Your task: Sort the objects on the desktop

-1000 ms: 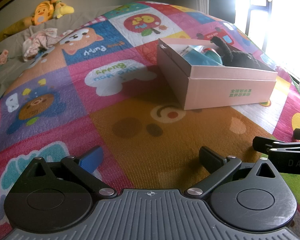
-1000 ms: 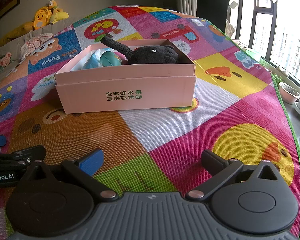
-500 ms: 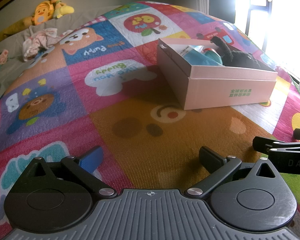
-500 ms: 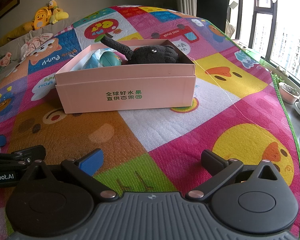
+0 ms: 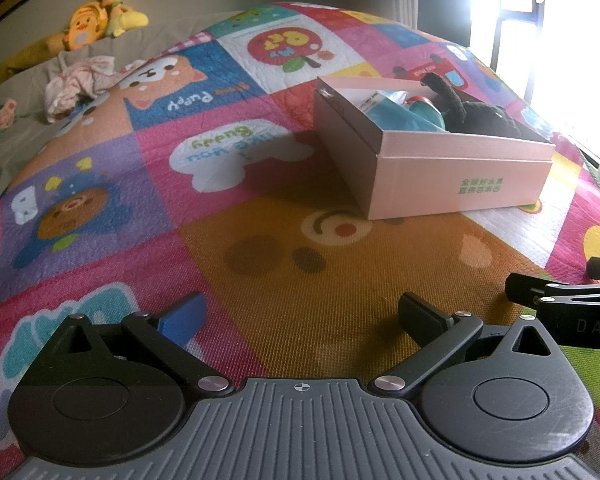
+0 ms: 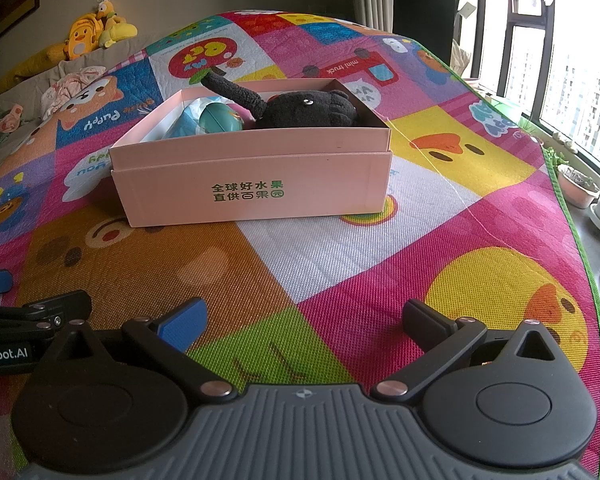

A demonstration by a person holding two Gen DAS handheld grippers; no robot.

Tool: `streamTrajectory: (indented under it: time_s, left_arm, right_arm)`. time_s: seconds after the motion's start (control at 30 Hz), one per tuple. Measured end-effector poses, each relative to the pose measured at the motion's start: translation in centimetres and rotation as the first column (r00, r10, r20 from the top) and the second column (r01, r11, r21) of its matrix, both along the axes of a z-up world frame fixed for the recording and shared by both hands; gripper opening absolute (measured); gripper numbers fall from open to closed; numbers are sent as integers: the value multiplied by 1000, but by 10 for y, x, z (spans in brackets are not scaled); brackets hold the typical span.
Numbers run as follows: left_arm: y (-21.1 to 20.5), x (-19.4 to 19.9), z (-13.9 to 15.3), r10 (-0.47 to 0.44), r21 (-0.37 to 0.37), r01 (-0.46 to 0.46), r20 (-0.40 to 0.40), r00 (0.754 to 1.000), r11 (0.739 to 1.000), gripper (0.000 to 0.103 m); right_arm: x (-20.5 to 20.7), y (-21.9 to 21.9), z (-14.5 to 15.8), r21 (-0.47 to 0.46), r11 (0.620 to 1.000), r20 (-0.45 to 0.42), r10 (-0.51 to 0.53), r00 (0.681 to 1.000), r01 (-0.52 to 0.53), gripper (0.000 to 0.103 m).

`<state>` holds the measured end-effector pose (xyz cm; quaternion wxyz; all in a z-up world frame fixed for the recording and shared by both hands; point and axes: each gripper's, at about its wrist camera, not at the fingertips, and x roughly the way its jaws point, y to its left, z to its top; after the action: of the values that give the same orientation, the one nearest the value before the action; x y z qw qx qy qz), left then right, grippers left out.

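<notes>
A pink cardboard box [image 6: 252,184] [image 5: 460,184] stands on the colourful play mat [image 6: 340,260] [image 5: 300,272]. Inside it lie a black plush toy [image 6: 308,110] [image 5: 480,114], a teal ball-shaped object [image 6: 218,118] [image 5: 424,114] and a light blue item [image 5: 388,114]. My left gripper [image 5: 302,314] rests low over the orange mat square, open and holding nothing, well short of the box. My right gripper [image 6: 304,320] is open and empty too, over the green square in front of the box. Each gripper's side shows at the edge of the other's view.
Yellow plush toys [image 5: 96,24] and a heap of pale clothes [image 5: 80,84] lie at the far left by the wall. Beyond the mat's green right edge [image 6: 580,248] stand plant pots [image 6: 580,188], below a bright window [image 6: 580,40].
</notes>
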<state>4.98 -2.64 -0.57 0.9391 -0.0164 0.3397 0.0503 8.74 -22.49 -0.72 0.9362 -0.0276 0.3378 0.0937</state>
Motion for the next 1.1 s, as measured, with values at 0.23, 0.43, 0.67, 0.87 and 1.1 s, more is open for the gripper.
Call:
streamTrajectory:
  time_s: [0.23, 0.43, 0.67, 0.87, 1.1]
  left_arm:
    - [0, 0, 0, 0, -1, 0, 0, 1000, 1000, 103]
    - [0, 0, 0, -1, 2, 1, 0, 1000, 1000, 103]
    - [1, 0, 0, -1, 1, 1, 0, 1000, 1000, 103]
    - [1, 0, 0, 0, -2, 0, 0, 1000, 1000, 103]
    - [4, 4, 2, -17, -10, 17, -26, 1000, 1000, 103]
  right_arm:
    - [0, 0, 0, 0, 1000, 0, 0, 1000, 0, 103]
    - [0, 0, 0, 0, 1000, 0, 0, 1000, 0, 103]
    - [0, 0, 0, 1, 1000, 0, 0, 1000, 0, 103]
    - [0, 0, 0, 0, 1000, 0, 0, 1000, 0, 103]
    - [0, 0, 0, 0, 1000, 0, 0, 1000, 0, 103]
